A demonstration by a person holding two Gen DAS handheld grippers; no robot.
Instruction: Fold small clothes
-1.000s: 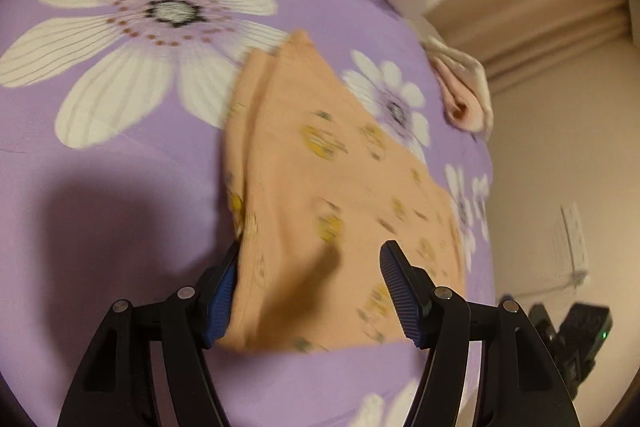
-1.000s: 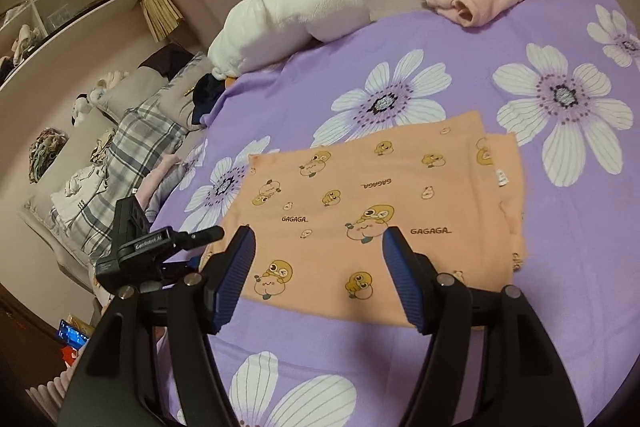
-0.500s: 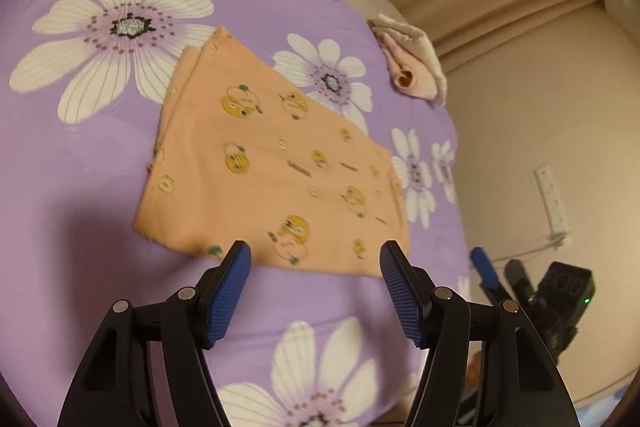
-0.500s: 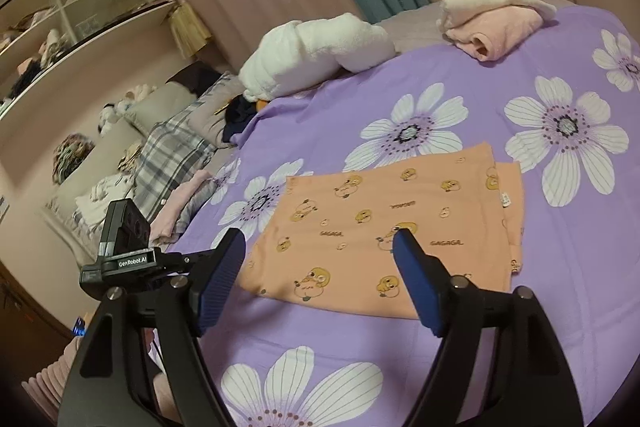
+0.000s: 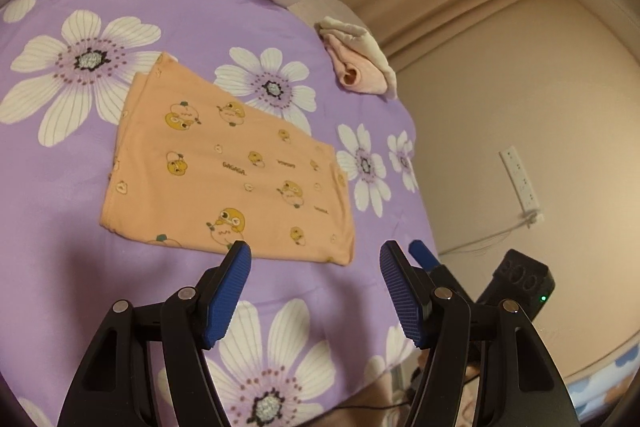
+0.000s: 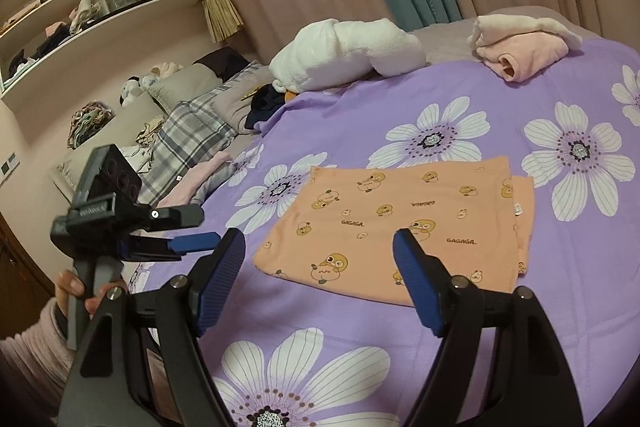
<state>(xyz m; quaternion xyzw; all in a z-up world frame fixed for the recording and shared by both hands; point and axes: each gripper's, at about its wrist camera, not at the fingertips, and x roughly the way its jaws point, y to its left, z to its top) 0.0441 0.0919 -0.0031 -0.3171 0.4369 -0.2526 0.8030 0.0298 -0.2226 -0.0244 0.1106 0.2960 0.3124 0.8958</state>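
A white plush blanket [image 6: 348, 53] and a pink folded garment [image 6: 524, 55] are lying on the purple flowered bed [image 6: 400, 99]; shelves [image 6: 92, 3] are standing behind.

A bed with a purple flower-print cover [image 6: 500, 307] carries the folded orange duck-print garment [image 6: 400, 223] flat near its middle. Beyond the garment, at the cover's far edge, lie a white fluffy bundle [image 6: 348, 51] and a rolled pink-and-cream cloth [image 6: 524, 47].
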